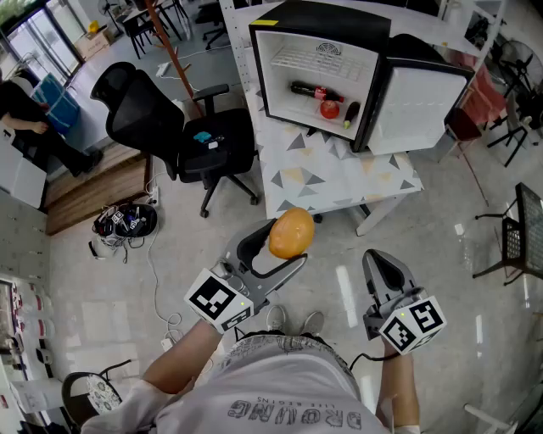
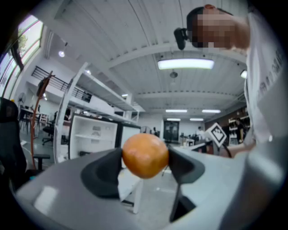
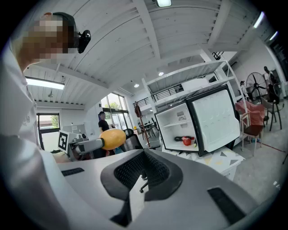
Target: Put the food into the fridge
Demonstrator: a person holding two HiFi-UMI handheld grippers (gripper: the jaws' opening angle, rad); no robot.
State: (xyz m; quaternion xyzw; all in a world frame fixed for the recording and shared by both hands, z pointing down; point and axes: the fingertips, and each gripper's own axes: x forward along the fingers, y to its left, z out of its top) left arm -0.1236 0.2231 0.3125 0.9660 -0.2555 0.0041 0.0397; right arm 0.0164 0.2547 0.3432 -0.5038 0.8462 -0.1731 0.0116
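Observation:
My left gripper (image 1: 282, 247) is shut on an orange (image 1: 291, 233), carried in the air in front of the table (image 1: 339, 174). In the left gripper view both pads press the sides of the orange (image 2: 145, 155). The small black fridge (image 1: 322, 19) stands open on the table. On its floor lie a dark bottle (image 1: 305, 90), a tomato (image 1: 329, 108) and a dark item with a yellow-green end (image 1: 351, 114). My right gripper (image 1: 386, 269) hangs lower right with its pads together and nothing in them. The right gripper view shows the orange (image 3: 112, 139) at left and the fridge (image 3: 180, 121) ahead.
The fridge door (image 1: 416, 102) swings out to the right. A black office chair (image 1: 187, 127) stands left of the table, with cables (image 1: 127, 222) on the floor beside it. A person (image 1: 25, 110) stands at far left. A dark chair (image 1: 517, 229) is at right.

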